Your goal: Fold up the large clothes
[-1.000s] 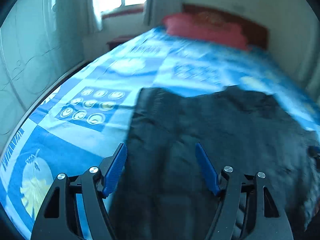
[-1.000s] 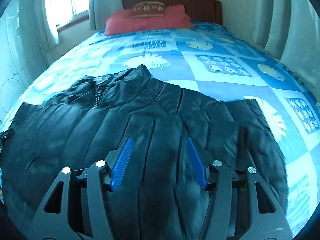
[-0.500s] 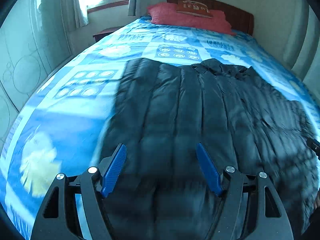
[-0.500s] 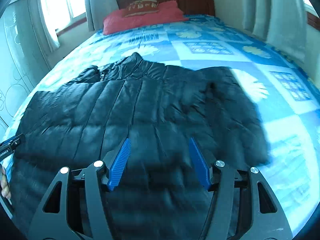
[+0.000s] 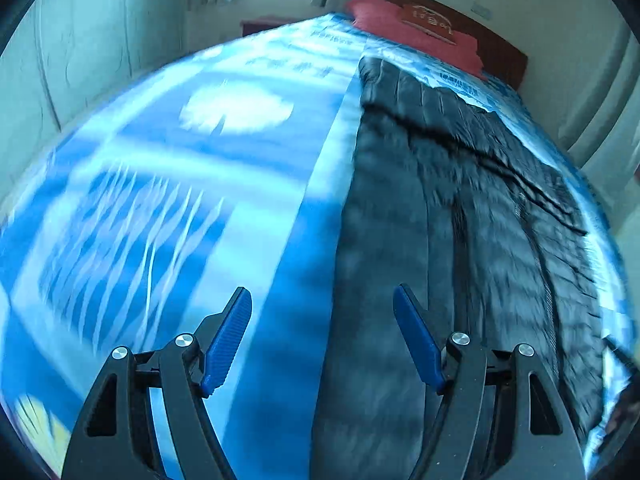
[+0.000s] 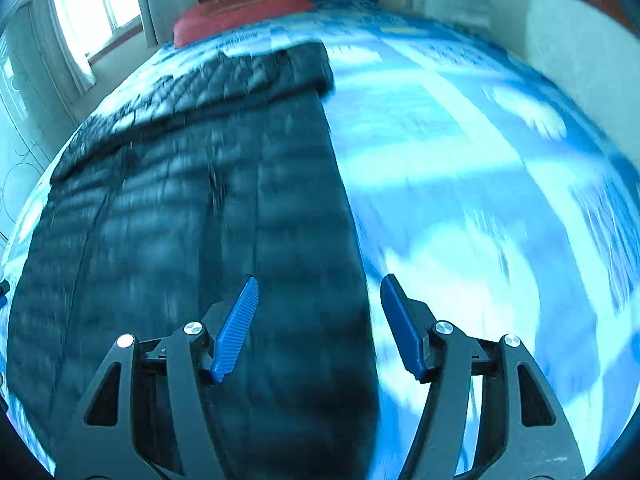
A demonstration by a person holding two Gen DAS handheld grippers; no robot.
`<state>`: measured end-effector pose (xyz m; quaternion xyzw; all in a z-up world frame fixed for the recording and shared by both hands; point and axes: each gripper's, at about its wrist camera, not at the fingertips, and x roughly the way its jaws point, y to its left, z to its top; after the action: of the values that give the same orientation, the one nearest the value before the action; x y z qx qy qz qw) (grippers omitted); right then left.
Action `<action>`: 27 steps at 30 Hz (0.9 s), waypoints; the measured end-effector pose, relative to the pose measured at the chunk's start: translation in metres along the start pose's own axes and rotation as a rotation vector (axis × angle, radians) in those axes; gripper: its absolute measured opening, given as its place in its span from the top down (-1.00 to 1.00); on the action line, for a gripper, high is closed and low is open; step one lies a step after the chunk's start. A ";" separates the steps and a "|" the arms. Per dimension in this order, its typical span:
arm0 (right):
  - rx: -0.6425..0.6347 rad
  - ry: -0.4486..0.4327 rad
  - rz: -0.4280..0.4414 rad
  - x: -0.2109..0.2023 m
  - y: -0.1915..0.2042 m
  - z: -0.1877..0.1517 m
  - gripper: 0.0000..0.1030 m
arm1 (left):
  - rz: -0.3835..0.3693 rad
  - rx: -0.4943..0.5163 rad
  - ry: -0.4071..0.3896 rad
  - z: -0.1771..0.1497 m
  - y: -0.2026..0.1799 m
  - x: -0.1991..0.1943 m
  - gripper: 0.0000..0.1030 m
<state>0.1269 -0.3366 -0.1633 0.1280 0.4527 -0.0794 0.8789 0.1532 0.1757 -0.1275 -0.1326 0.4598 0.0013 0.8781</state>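
Observation:
A large black quilted puffer jacket (image 5: 460,208) lies spread flat on the blue patterned bedspread (image 5: 168,184). In the left wrist view my left gripper (image 5: 322,300) hovers open over the jacket's left edge, nothing between its blue pads. In the right wrist view the jacket (image 6: 208,208) fills the left half, and my right gripper (image 6: 318,292) hangs over its right edge where it meets the bedspread (image 6: 480,184); its jaws are opening, and nothing is gripped. Both views are motion-blurred.
A red pillow (image 5: 416,32) lies against the dark wooden headboard (image 5: 500,52) at the far end of the bed. A window with curtains (image 6: 92,28) is on the left wall. Pale walls run close along both sides of the bed.
Both grippers have swept outward: the left from over the jacket's middle to its left edge, the right to its right edge. The right jaws have widened a little. The jacket itself has not moved.

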 end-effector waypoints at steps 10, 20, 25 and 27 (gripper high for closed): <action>0.012 0.014 0.033 -0.022 -0.002 -0.051 -0.24 | -0.103 -0.064 0.049 -0.057 0.017 -0.016 -0.41; 0.035 0.013 0.068 -0.034 -0.008 -0.070 -0.21 | -0.170 -0.042 0.075 -0.072 0.004 -0.018 -0.40; 0.028 0.008 0.111 -0.039 -0.003 -0.078 0.34 | -0.189 -0.014 0.073 -0.082 -0.005 -0.022 -0.09; 0.038 -0.001 0.139 -0.042 -0.003 -0.078 0.54 | -0.211 -0.026 0.074 -0.084 -0.006 -0.023 0.12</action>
<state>0.0413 -0.3152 -0.1736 0.1758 0.4406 -0.0266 0.8799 0.0728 0.1528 -0.1525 -0.1917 0.4753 -0.0900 0.8540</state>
